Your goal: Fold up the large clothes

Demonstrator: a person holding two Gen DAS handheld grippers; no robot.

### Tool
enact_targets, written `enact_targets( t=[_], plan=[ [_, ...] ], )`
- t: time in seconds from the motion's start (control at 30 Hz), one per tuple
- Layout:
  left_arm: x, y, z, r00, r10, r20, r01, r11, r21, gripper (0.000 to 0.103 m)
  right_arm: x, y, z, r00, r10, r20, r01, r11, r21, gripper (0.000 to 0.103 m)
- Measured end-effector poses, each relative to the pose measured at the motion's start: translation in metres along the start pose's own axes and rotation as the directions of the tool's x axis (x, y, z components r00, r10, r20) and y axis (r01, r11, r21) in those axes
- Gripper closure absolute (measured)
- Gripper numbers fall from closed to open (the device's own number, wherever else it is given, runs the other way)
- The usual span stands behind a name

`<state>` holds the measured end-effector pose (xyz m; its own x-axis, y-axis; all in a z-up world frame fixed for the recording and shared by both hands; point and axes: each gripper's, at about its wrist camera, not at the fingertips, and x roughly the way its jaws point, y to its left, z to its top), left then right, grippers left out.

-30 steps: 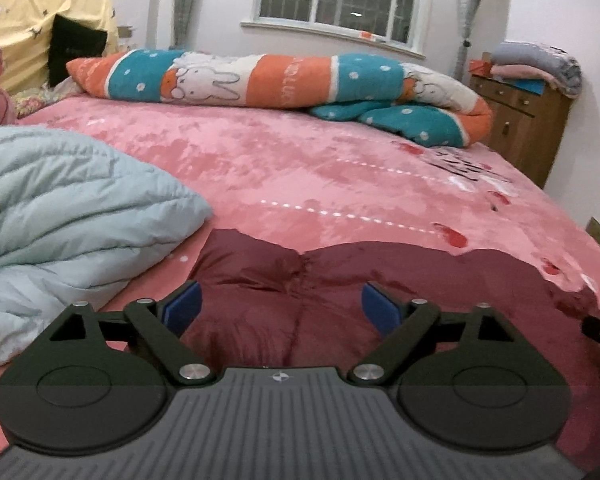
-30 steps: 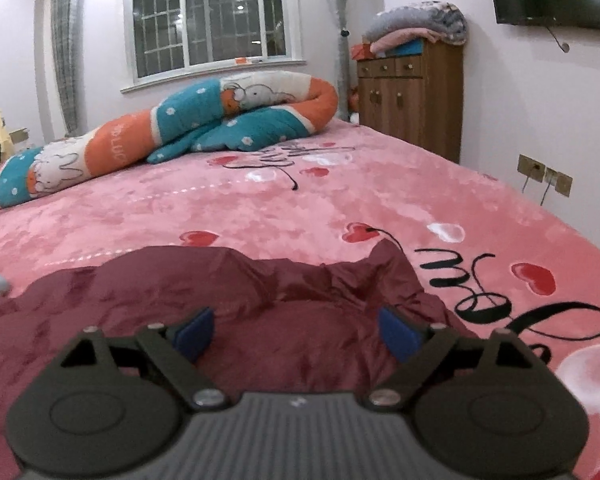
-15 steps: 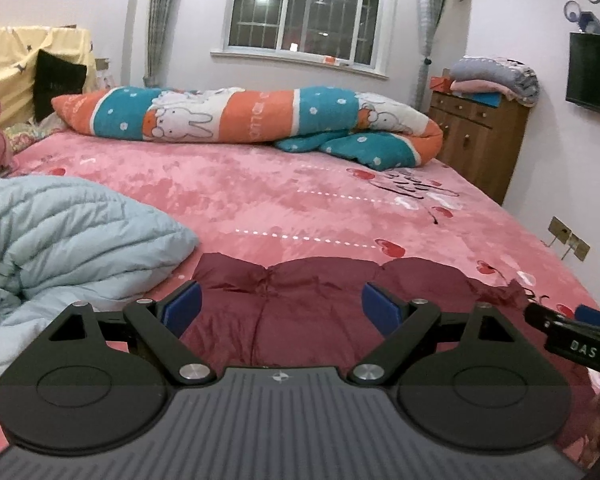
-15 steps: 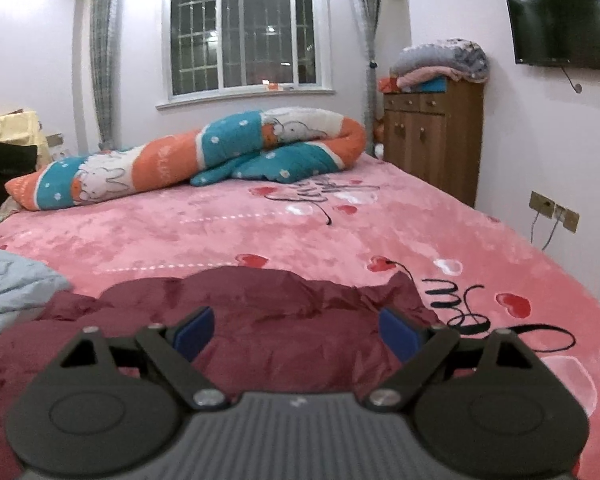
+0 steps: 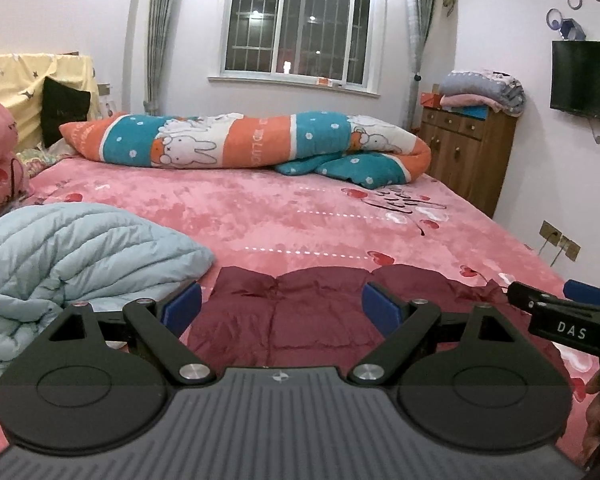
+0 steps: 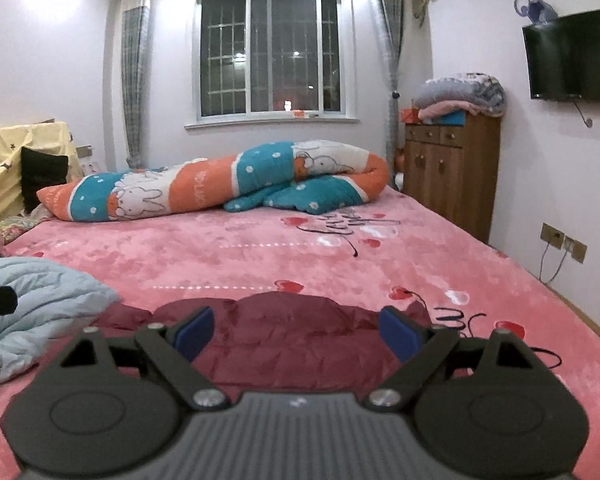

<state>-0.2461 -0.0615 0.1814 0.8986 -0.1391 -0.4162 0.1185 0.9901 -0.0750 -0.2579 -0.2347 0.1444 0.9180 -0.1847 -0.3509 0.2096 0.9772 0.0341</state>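
Both grippers, left gripper (image 5: 281,306) and right gripper (image 6: 297,332), hover spread wide and empty above the maroon puffer jacket (image 5: 300,312) on the near bed (image 5: 260,216); slippery padding may slide from a shallow pinch.

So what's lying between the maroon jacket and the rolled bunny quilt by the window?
Only bare pink bedspread with its heart print; nothing sits between the maroon jacket and the bunny quilt. Both wrist views show it.
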Motion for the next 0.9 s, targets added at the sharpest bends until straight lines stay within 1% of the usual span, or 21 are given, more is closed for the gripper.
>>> enact_targets(
  t=[0.17, 0.33, 0.4, 0.57, 0.7, 0.77, 0.9],
  plan=[
    [-0.007, 0.010, 0.002, 1.000, 0.020, 0.023, -0.020, 1.000, 0.006, 0.000, -0.016, 0.013, 0.003, 1.000, 0.020, 0.015, -0.019, 1.000, -0.018, 0.014],
    [-0.016, 0.019, -0.002, 0.997, 0.063, 0.054, -0.064, 0.998, 0.012, 0.000, -0.026, 0.026, 0.005, 0.998, 0.061, 0.015, -0.060, 0.998, -0.028, 0.014],
    [-0.018, 0.024, -0.004, 0.994, 0.087, 0.059, -0.088, 0.996, 0.016, 0.000, -0.028, 0.033, 0.004, 0.996, 0.086, 0.003, -0.086, 0.996, -0.034, 0.014],
    [-0.013, 0.039, -0.010, 0.992, 0.124, 0.035, -0.124, 0.992, -0.013, 0.000, -0.029, 0.048, -0.001, 0.987, 0.156, -0.033, -0.158, 0.986, -0.062, 0.013],
    [-0.002, 0.052, -0.011, 0.989, 0.149, 0.003, -0.149, 0.987, -0.056, 0.000, -0.023, 0.046, -0.005, 0.979, 0.196, -0.061, -0.200, 0.978, -0.054, 0.013],
    [0.006, 0.057, -0.012, 0.986, 0.169, -0.015, -0.169, 0.983, -0.069, 0.000, -0.021, 0.043, -0.007, 0.979, 0.191, -0.068, -0.195, 0.979, -0.060, 0.013],
    [0.024, 0.063, -0.015, 0.979, 0.197, -0.044, -0.200, 0.976, -0.084, 0.000, -0.013, 0.026, -0.009, 0.985, 0.150, -0.083, -0.154, 0.987, -0.041, 0.012]
  ],
)
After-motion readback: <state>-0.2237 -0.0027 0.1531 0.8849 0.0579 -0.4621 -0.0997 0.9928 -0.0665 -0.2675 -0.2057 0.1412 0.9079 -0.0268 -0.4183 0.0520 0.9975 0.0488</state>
